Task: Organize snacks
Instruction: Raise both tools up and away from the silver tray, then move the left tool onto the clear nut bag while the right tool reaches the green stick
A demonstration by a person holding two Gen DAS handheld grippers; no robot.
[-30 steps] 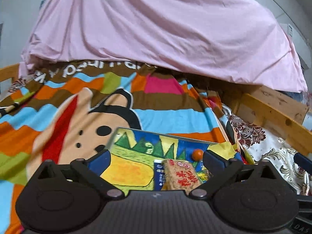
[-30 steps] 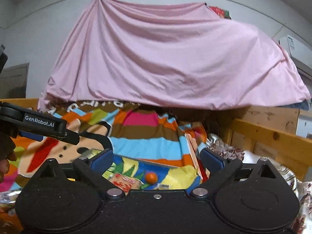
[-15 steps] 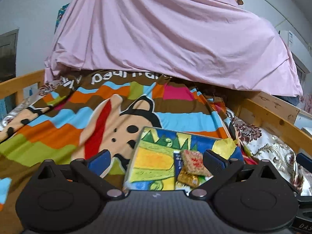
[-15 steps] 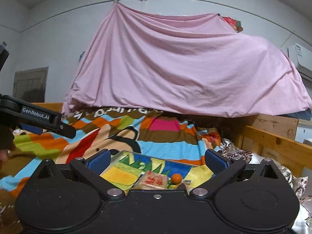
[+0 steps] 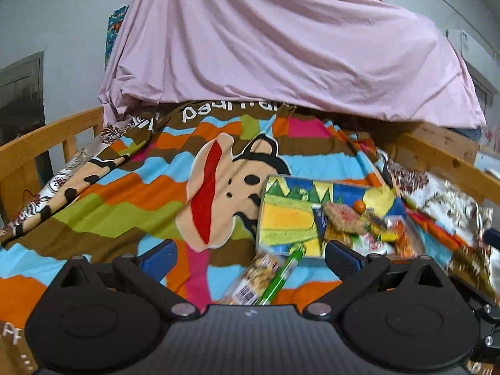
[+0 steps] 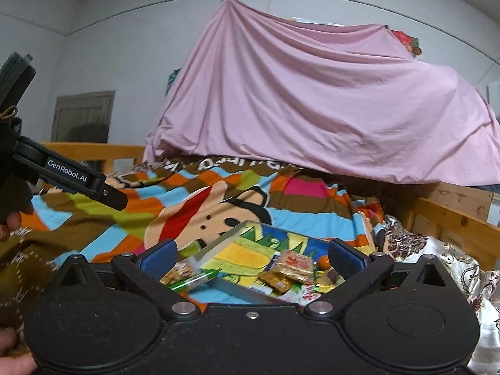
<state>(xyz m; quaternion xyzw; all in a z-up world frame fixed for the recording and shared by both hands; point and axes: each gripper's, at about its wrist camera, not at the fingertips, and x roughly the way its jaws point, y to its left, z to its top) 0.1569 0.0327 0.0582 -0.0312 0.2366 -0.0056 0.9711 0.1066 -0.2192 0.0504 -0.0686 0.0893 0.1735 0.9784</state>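
Your two claws hover over a bed where the snack sorting looks well advanced but unfinished: most of the snacks sit heaped in the colourful tray (image 5: pixel 282 215), in the corner nearest the right bed rail, while two pieces lie outside it on the striped blanket (image 5: pixel 131 200), just beside the tray's near edge. Those are a speckled snack packet (image 5: pixel 254 276) and a green tube (image 5: pixel 279 276), lying side by side and touching. Inside the tray you can count one red-lettered biscuit pack (image 6: pixel 293 264), one small orange ball (image 5: pixel 360 206) and a blurred pile of further wrappers, too smeared to number. Your left claw (image 5: pixel 250 257) has its jaws wide apart and empty, the two strays lying between them; your right claw (image 6: pixel 251 257) is likewise spread and holds nothing.
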